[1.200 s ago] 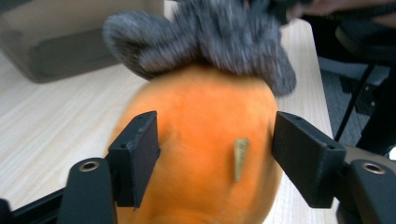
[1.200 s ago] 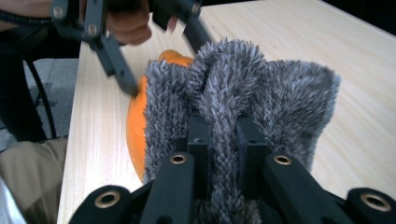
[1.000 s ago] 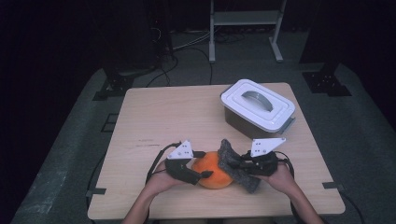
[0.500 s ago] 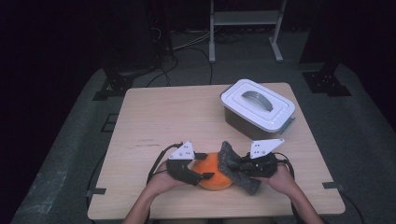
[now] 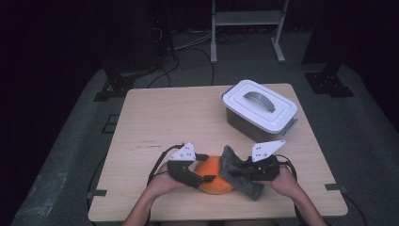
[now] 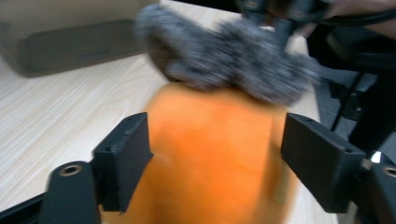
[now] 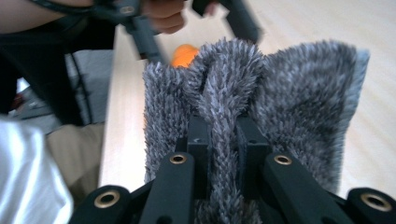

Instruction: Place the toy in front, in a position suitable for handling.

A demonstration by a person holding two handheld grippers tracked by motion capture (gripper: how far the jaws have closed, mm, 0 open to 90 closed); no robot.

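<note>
Grey fuzzy cloth [image 5: 241,173]: lies at the near edge of the bench [image 5: 164,117], draped over the right side of the orange cloth; a ridge of its pile is pinched upright.
Long axis of grey cloth: in the high view it runs diagonally, from its far end near the bench's middle down toward the person's right.
Orange cloth [image 5: 214,175]: flat on the bench just left of the grey one and partly under it; roughly round in outline, so no clear long axis can be told.
Right hand-held gripper [image 7: 219,135]: jaws clamped tight on the grey cloth's raised fold.
Left hand-held gripper [image 6: 215,154]: jaws have just been widening; they stand either side of the orange cloth, pads not pressing it.
Lidded box [image 5: 259,110]: white lid with handle, far right of the bench, well apart from the cloths.
Risk: lifting the grey cloth may drag the orange one along, since they overlap and the left jaws are not holding it down.
Risk: the thin pinch could slip out of the fuzzy pile.
</note>
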